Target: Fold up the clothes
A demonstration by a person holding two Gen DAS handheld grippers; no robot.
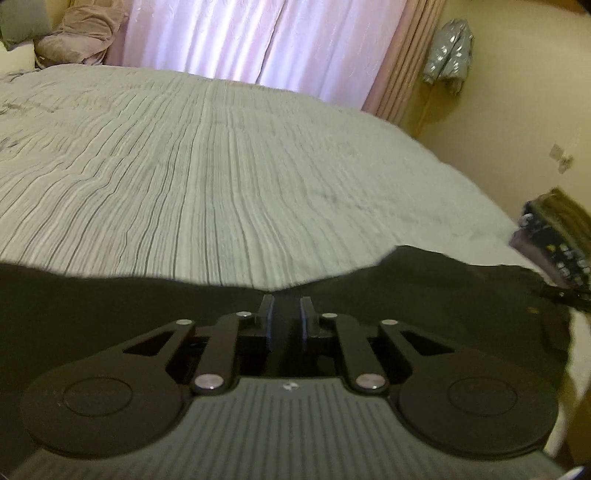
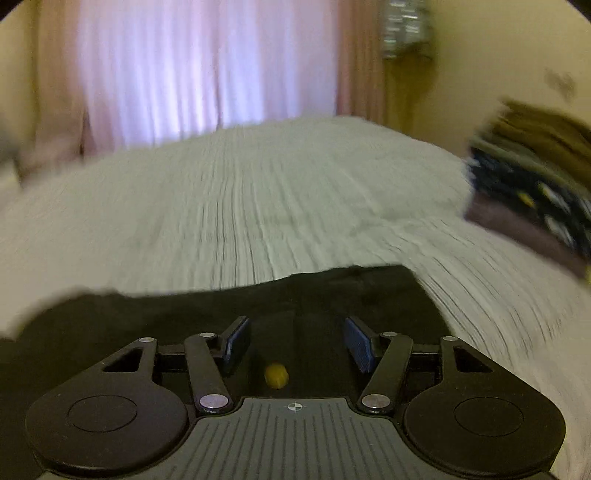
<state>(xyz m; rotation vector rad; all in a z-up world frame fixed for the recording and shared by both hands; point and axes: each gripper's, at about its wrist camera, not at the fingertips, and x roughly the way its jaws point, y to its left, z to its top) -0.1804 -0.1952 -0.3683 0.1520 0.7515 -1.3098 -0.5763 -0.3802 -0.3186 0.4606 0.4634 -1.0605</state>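
Note:
A black garment (image 1: 443,291) lies spread along the near edge of a grey striped bedspread (image 1: 221,166). My left gripper (image 1: 287,299) sits over its far hem with the jaws nearly together, gripping a fold of the black cloth. In the right wrist view the same black garment (image 2: 332,291) lies under my right gripper (image 2: 295,332), whose blue-padded jaws stand wide apart and hold nothing. A small yellow piece (image 2: 276,374) shows between the jaws. The right wrist view is motion-blurred.
A stack of folded clothes (image 1: 561,236) sits at the bed's right edge; it also shows in the right wrist view (image 2: 535,192). Pink curtains (image 1: 258,40) hang behind the bed. Pillows (image 1: 77,33) lie at the far left. A silver jacket (image 1: 448,51) hangs on the wall.

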